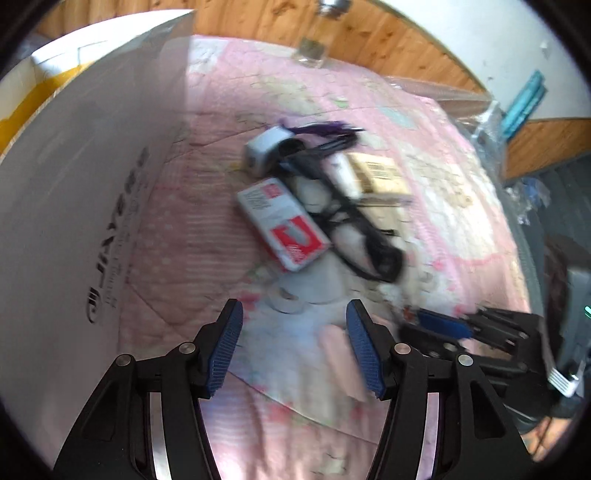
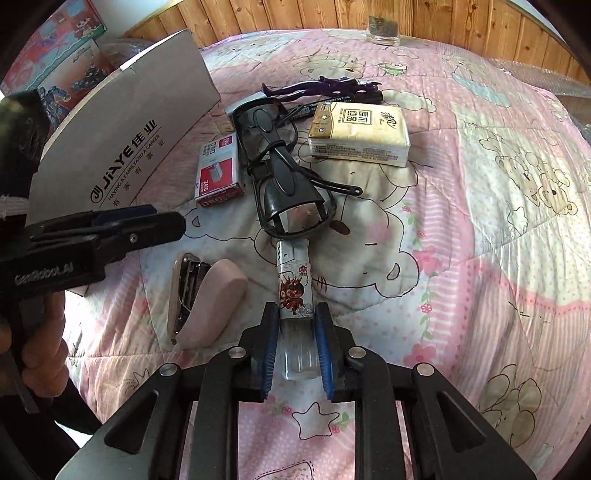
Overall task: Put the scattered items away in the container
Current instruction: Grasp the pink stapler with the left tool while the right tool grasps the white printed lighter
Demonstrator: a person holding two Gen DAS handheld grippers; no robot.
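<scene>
Pink quilted bed [image 2: 480, 184]: only the right view shows the right gripper [image 2: 295, 332] clenching the lighter [image 2: 293, 280]; left gripper [image 1: 293, 347] spread, empty.

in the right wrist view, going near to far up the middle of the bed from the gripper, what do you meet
right gripper shut on the lighter → black glasses → tissue pack → purple hair clip → glass jar by the wooden wall
</scene>
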